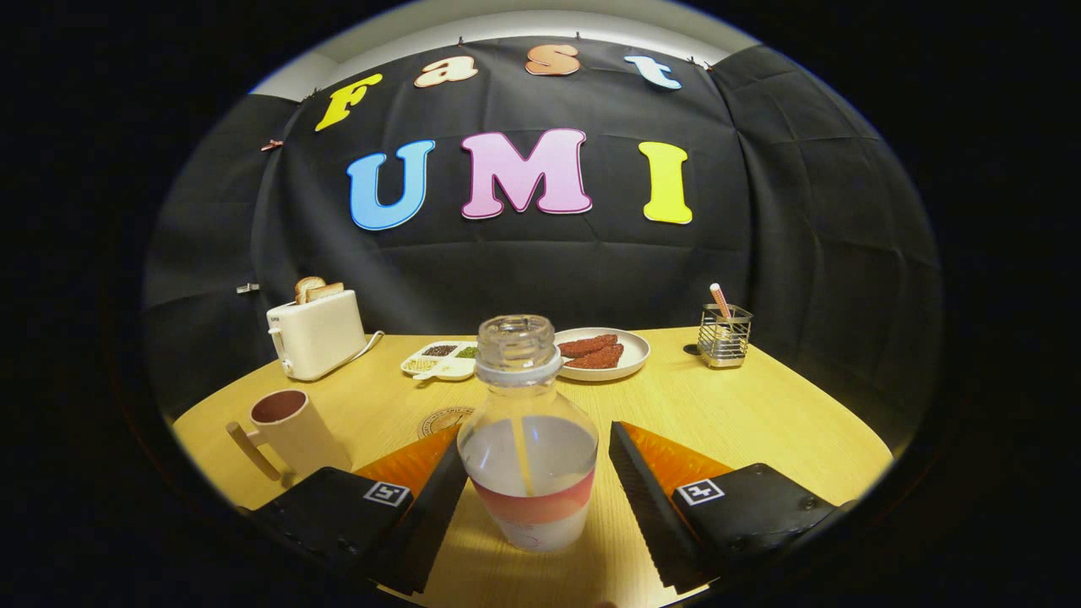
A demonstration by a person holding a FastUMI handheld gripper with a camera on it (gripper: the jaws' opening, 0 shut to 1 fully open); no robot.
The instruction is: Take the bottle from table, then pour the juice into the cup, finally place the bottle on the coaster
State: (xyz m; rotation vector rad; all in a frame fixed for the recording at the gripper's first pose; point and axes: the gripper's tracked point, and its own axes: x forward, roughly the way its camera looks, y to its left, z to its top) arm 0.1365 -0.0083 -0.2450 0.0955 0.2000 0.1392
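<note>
The bottle (529,439) stood upright on the table (743,414), uncapped, squarely between the fingers (642,498) of the gripper (540,498). The left one sat right against it; the right one showed a gap, so the jaws were apart. Left of the bottle stood the cup (291,431). Just behind the bottle lay the coaster (441,420), and beyond it a plate (604,355) and a toaster (317,333).
</note>
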